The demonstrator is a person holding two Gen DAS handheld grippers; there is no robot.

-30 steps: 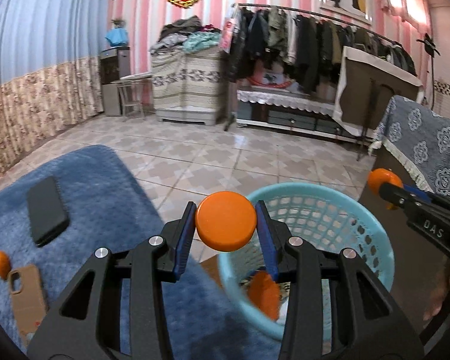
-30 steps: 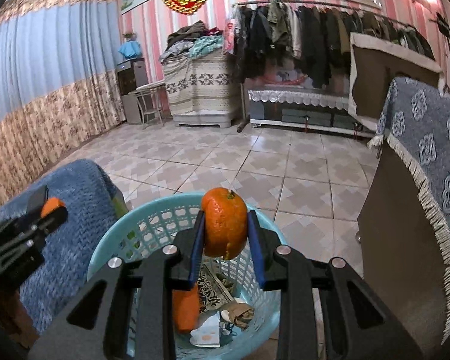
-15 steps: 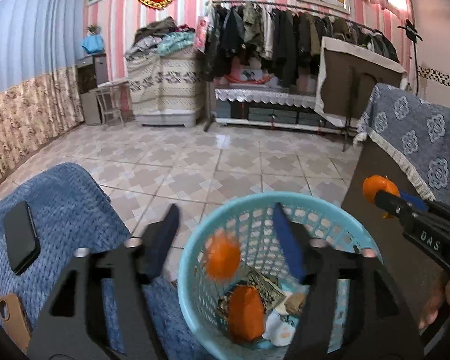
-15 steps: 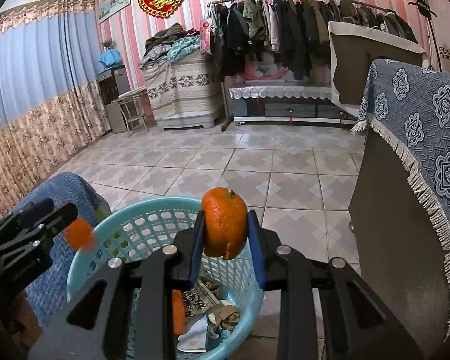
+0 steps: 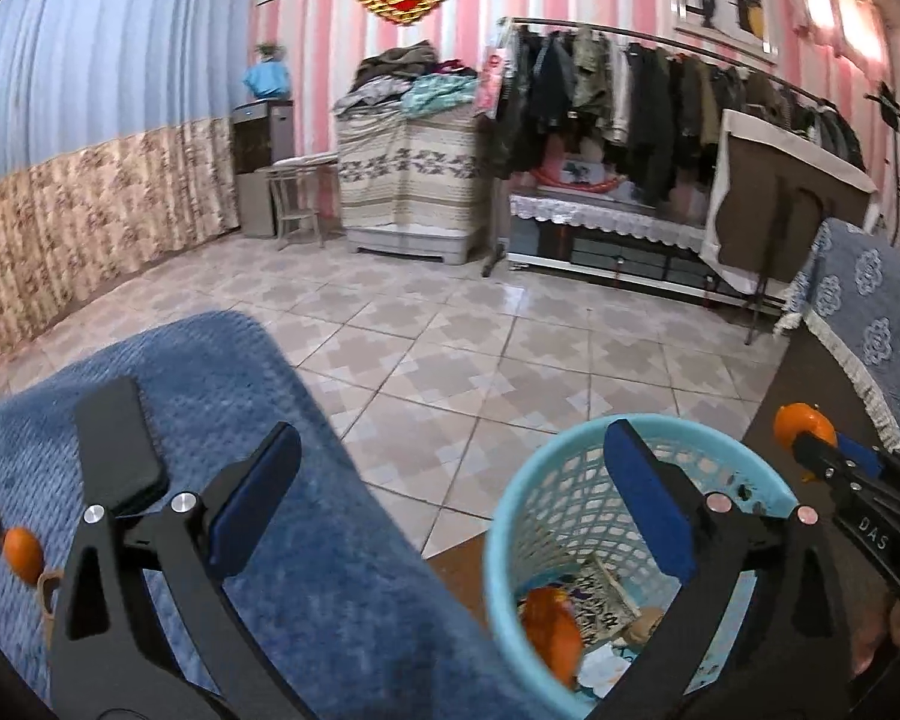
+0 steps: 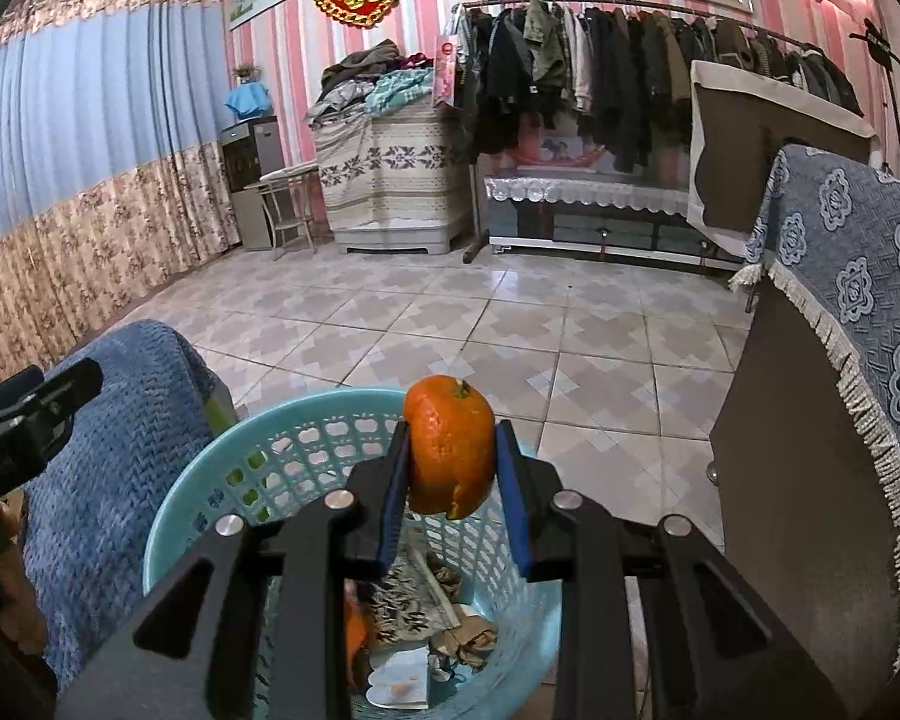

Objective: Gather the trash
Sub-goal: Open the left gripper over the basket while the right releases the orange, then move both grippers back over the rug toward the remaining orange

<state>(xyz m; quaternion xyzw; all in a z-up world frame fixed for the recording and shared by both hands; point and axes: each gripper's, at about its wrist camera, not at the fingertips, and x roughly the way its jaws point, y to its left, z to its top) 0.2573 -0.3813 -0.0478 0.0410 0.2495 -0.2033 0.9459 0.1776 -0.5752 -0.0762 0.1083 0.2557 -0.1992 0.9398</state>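
Right tongs [image 6: 453, 468] pinch the soft, light orange peel [image 6: 449, 447] by its sides over the basket [image 6: 210, 498]; left tongs [image 5: 450, 492] are opening, empty.

I'm seeing my left gripper [image 5: 450, 510]: black angular arms, blue pads [image 5: 645, 504], silver screws. My right gripper [image 6: 453, 492] matches it; white "DAS" lettering on its side.

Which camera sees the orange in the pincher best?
The right wrist view: the orange sits big and centred, squeezed between the right gripper pads above the basket. The left wrist view shows it small, at the right edge, partly hidden by the gripper.
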